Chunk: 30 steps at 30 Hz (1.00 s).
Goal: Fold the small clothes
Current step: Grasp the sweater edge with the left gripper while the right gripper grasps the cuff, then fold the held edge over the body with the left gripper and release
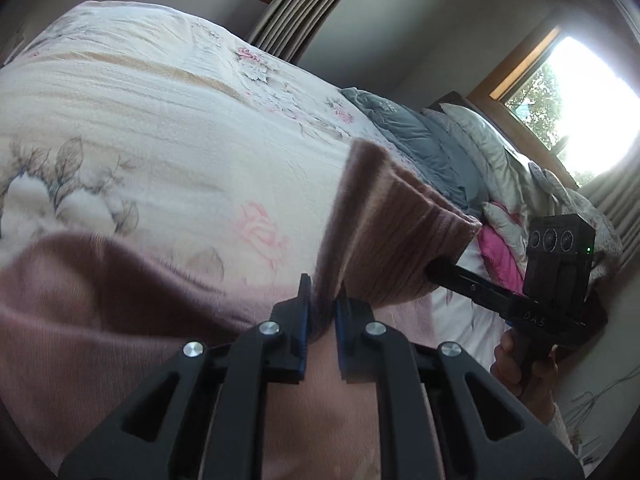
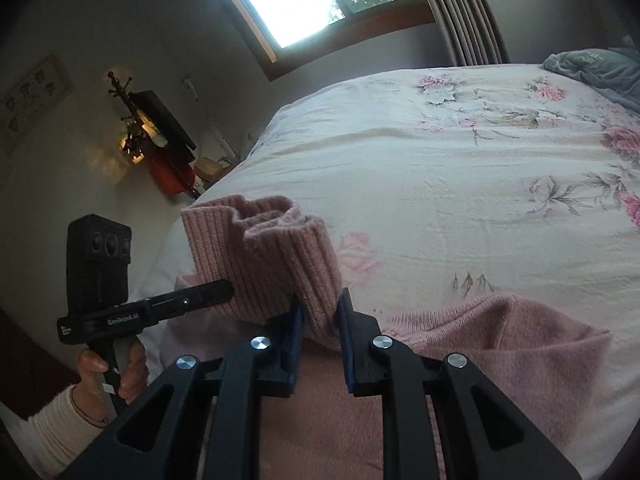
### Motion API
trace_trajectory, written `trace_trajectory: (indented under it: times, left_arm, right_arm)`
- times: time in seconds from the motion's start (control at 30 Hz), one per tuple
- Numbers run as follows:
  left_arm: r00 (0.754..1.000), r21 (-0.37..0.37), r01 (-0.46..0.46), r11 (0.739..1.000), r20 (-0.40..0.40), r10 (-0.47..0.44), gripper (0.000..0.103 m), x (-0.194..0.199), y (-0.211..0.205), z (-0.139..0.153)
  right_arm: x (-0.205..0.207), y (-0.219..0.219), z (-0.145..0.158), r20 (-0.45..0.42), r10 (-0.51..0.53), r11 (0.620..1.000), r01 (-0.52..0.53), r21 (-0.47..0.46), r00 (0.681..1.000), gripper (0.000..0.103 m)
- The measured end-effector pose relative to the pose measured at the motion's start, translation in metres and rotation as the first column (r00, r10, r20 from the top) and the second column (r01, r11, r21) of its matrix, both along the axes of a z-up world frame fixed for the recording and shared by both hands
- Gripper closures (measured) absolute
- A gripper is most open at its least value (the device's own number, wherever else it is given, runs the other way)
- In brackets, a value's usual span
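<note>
A pink knitted sweater (image 1: 120, 300) lies on the floral bed cover (image 1: 160, 120). Its ribbed hem (image 1: 384, 236) is lifted off the bed between both grippers. My left gripper (image 1: 322, 300) is shut on one part of the ribbed hem. My right gripper (image 2: 320, 312) is shut on the ribbed hem (image 2: 272, 256) a short way along. In the left wrist view the right gripper (image 1: 436, 270) reaches into the knit from the right, its fingertips hidden by the fabric. In the right wrist view the left gripper (image 2: 228, 292) comes in from the left. The sweater's body (image 2: 500, 340) trails below on the bed.
A grey quilt (image 1: 420, 140) and crumpled silver and pink bedding (image 1: 500, 200) lie at the bed's far side. Windows and curtains line the walls. A coat stand (image 2: 160, 136) stands by the wall left of the bed. A hand (image 2: 104, 372) holds the left gripper's handle.
</note>
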<state>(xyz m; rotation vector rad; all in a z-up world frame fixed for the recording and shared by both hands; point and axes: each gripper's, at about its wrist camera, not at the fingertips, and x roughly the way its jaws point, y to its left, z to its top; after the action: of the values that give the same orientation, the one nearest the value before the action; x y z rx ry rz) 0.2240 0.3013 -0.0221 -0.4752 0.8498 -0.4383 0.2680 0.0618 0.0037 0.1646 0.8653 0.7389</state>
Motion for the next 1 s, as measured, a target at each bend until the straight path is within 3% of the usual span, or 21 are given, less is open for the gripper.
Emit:
trace_trajectory:
  times: [0.17,0.33,0.47,0.53,0.67,0.77,0.8,0.93,1.0]
  left_arm:
    - [0.999,0.021,0.018,1.000,-0.033,-0.017,0.088,-0.033,-0.002,-0.021]
    - [0.995,0.027,0.033,0.999,-0.091,-0.031,0.081,-0.075,0.006,-0.048]
    - [0.992,0.014,0.025,1.000,-0.127,-0.023,0.062,-0.102,0.018,-0.056]
    - [0.989,-0.033,0.017,0.999,-0.148,-0.022,0.059,-0.112,0.022,-0.058]
    - [0.986,-0.079,-0.004,0.997,-0.168,-0.010,0.048,-0.108,0.015,-0.056]
    - [0.979,-0.066,-0.020,0.998,-0.202,0.006,0.038,-0.093,0.000,-0.058]
    - [0.970,-0.030,-0.046,0.999,-0.240,0.037,0.037,-0.084,-0.005,-0.064]
    - [0.948,-0.039,-0.091,0.995,-0.310,0.075,0.040,-0.071,-0.013,-0.082]
    - [0.947,-0.026,-0.105,0.994,-0.306,0.092,0.047,-0.069,-0.016,-0.084]
  right_arm:
    - [-0.045,0.001,-0.017,0.023,0.044,0.995,-0.042,-0.092,0.999,0.086]
    - [-0.080,-0.001,-0.054,-0.035,0.063,0.985,-0.068,-0.157,0.997,0.081]
    - [-0.106,-0.018,-0.075,-0.112,0.065,0.985,-0.082,-0.152,0.992,0.080]
    - [-0.116,-0.029,-0.075,-0.145,0.055,0.992,-0.070,-0.106,0.988,0.072]
    - [-0.112,-0.045,-0.070,-0.189,-0.017,1.000,0.015,-0.010,0.982,0.043]
    - [-0.097,-0.043,-0.076,-0.258,-0.052,0.997,0.063,0.034,0.965,0.039]
    - [-0.092,-0.041,-0.081,-0.277,-0.063,0.997,0.074,0.029,0.959,0.039]
    - [-0.072,-0.032,-0.116,-0.393,-0.131,0.991,0.125,-0.040,0.910,0.040]
    - [-0.071,-0.029,-0.125,-0.420,-0.129,0.991,0.128,-0.032,0.898,0.049]
